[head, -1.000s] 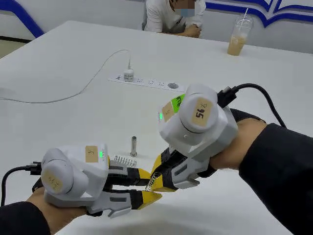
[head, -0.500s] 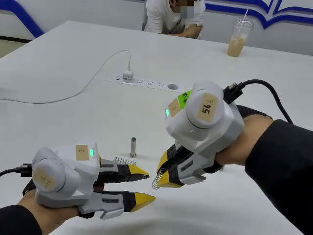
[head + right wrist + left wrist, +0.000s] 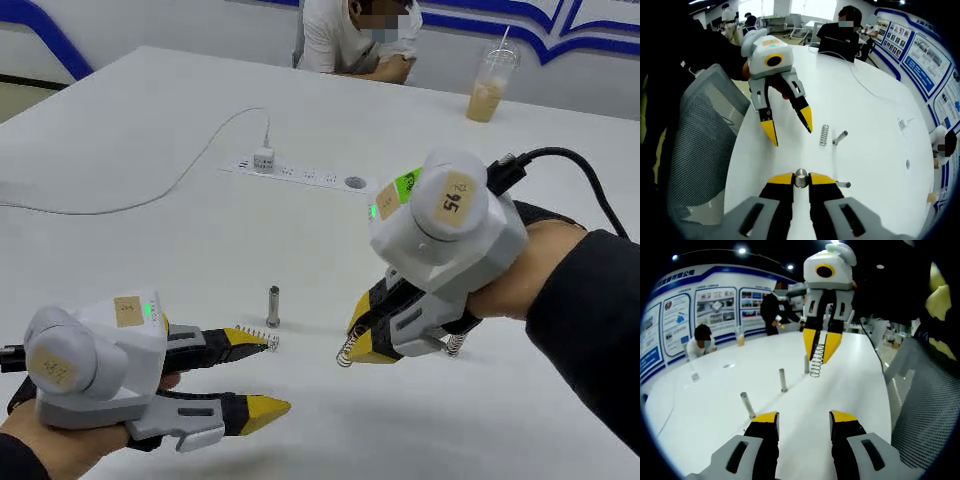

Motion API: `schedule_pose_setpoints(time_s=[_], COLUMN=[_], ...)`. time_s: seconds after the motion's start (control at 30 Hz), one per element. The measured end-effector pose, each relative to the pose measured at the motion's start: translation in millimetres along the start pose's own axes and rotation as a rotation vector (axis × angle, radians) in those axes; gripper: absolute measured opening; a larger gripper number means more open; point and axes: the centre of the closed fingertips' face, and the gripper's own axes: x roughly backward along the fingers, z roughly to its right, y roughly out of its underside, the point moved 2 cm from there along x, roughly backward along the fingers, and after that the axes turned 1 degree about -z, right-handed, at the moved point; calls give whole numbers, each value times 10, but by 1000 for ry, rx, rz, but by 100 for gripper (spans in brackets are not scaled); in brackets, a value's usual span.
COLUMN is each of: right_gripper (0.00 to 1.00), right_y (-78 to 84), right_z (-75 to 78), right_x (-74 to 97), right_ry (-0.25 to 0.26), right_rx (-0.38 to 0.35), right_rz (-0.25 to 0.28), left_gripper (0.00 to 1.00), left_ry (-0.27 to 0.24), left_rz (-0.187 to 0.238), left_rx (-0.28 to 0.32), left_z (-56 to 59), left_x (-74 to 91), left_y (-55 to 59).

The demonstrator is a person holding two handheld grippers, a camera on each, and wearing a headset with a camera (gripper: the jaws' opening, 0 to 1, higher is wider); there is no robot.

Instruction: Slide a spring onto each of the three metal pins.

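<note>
While clamping a spring (image 3: pixel 346 350), right tongs (image 3: pixel 361 335) show "95".

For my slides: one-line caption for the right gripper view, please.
Right tongs shut on a spring, facing the open left tongs, with a loose spring and pin on the white table.

This looks like an open office or showroom, though the far end is too warped to be sure. A broad white counter (image 3: pixel 150 110) carries a power strip (image 3: pixel 300 172) and an iced drink cup (image 3: pixel 487 90), and a person (image 3: pixel 330 45) sits at it. Blue-trimmed poster boards (image 3: pixel 715 305) line the wall. A grey mesh office chair (image 3: pixel 700 125) stands alongside.
</note>
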Motion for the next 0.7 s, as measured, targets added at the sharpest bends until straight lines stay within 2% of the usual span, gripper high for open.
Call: schedule_pose_setpoints(time_s=[0.2, 0.4, 0.7], right_gripper=[12, 12, 12], right_y=[41, 93, 180], right_z=[101, 264, 442], right_x=[63, 134, 128], right_ry=[24, 57, 79], right_rx=[-15, -27, -55], right_rz=[-5, -15, -39], left_gripper=[44, 47, 49], left_ry=[-17, -27, -39], left_rz=[4, 4, 6], left_rx=[15, 28, 38], left_z=[-23, -41, -61], left_x=[23, 38, 59], left_y=[15, 42, 60])
